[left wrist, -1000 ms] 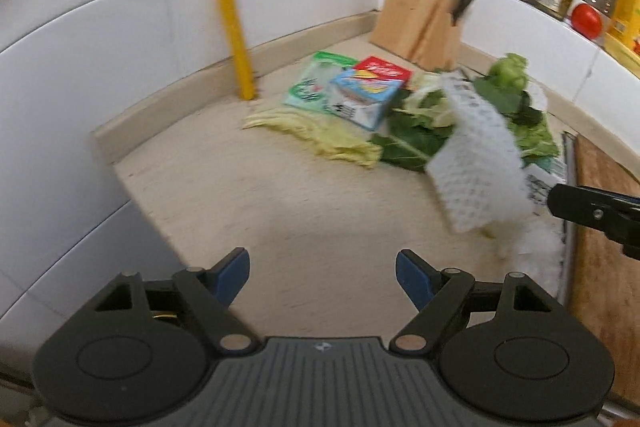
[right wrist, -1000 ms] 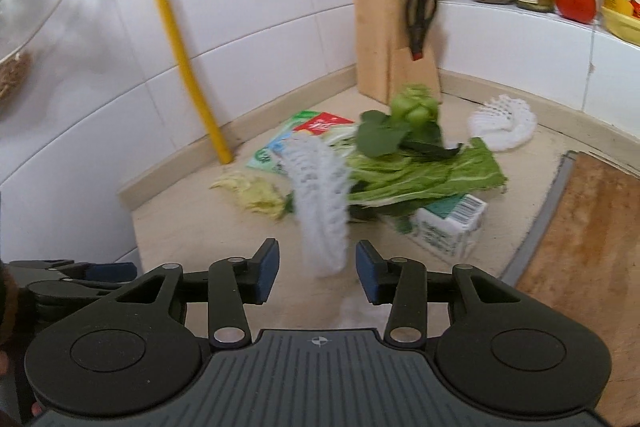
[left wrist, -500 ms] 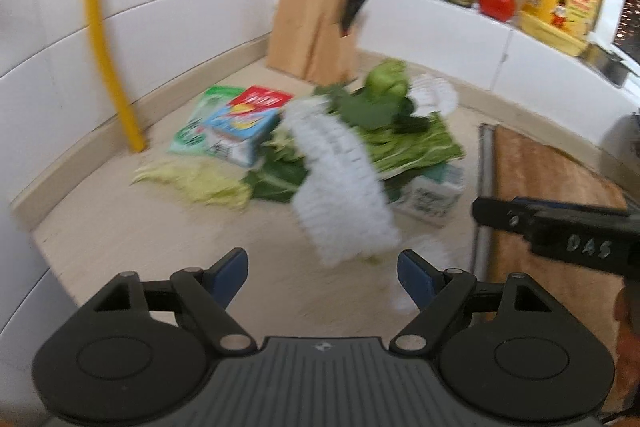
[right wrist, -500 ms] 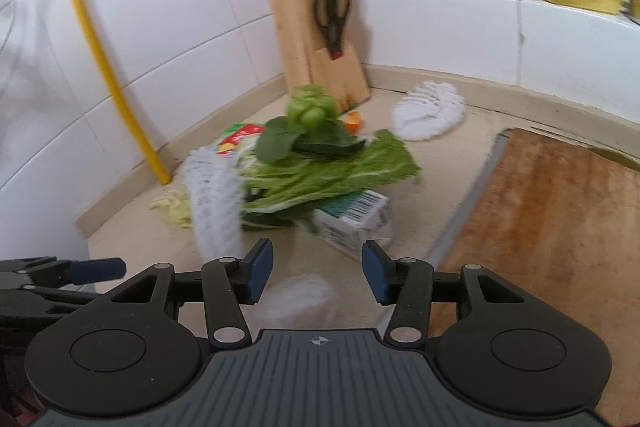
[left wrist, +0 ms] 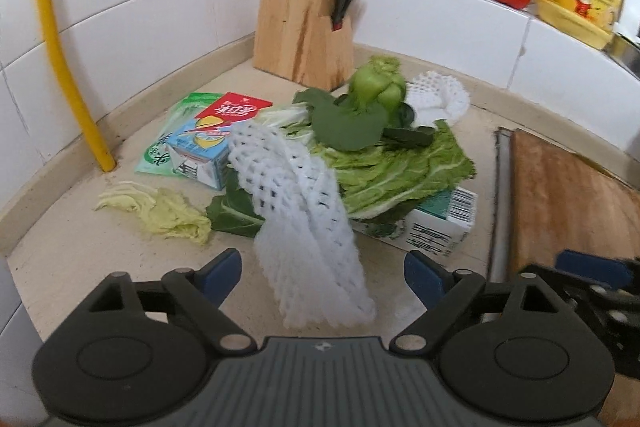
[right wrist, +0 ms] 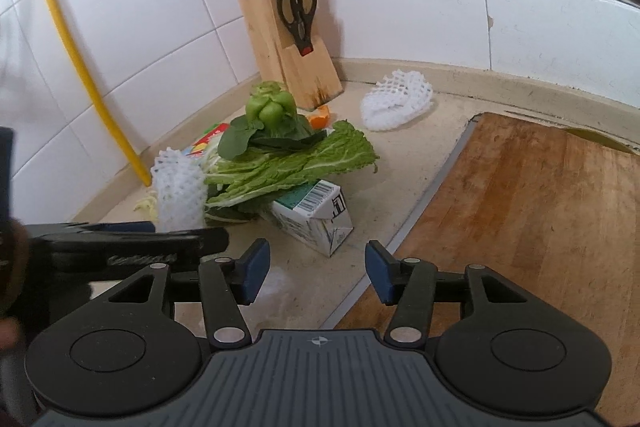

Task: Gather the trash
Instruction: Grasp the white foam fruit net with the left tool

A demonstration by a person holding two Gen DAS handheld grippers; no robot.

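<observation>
Both tongs are gaping — my left gripper (left wrist: pixel 322 277) is closing around the white foam net (left wrist: pixel 304 227) without pinching it, my right gripper (right wrist: pixel 316 273) is opening, empty, near the carton (right wrist: pixel 312 217).

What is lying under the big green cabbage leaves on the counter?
A green-and-white carton sticks out from under the cabbage leaves, lying on its side. Its far end is covered, as is whatever else lies beneath.
</observation>
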